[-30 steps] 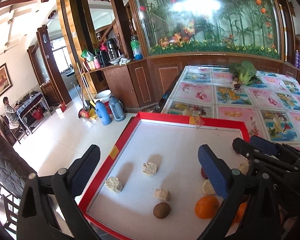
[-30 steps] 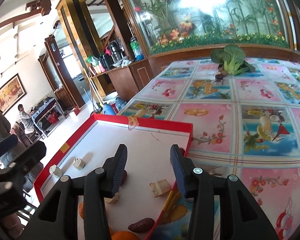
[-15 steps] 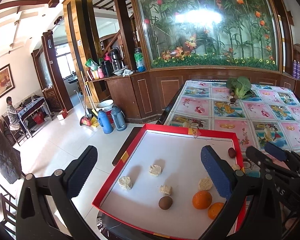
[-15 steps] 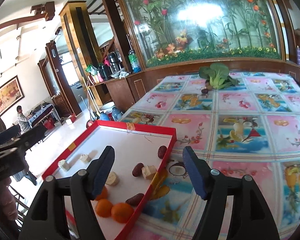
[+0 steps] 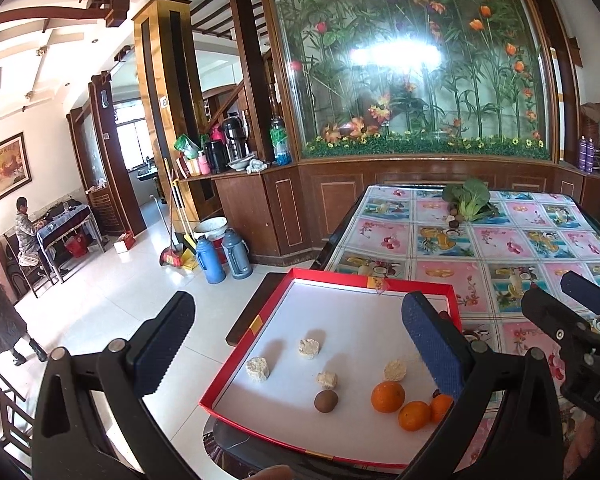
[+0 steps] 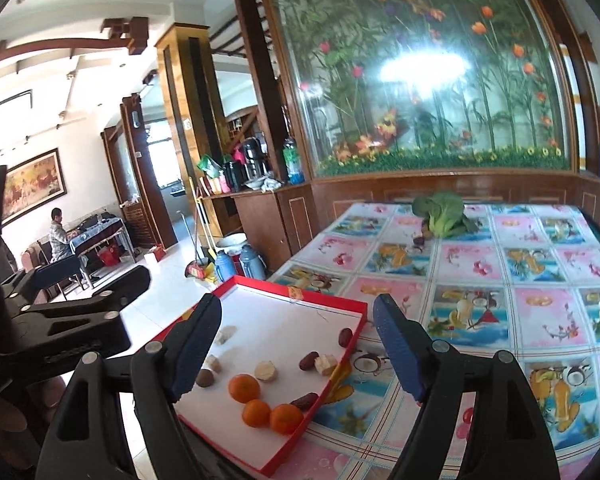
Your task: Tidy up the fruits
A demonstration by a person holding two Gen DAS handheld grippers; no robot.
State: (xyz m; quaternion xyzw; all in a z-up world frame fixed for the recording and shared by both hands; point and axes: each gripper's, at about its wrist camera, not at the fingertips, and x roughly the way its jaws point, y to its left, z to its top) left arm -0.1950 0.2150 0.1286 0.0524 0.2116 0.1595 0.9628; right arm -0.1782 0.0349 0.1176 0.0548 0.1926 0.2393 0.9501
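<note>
Floral oilcloth covers the table [image 6: 500, 280] bearing a red tray [image 5: 332, 276]; both tongs [image 5: 296, 344] [image 6: 300, 344] gape empty.

Table [image 6: 480, 300] under a fruit-print cloth, red-rimmed tray [image 6: 320, 308] at its near corner, leafy greens [image 6: 440, 212] at the far end

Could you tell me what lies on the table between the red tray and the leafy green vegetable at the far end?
Only bare fruit-print tablecloth between the red tray and the leafy green vegetable; a few small dark fruits sit right beside the vegetable. The right wrist view shows it best.
</note>
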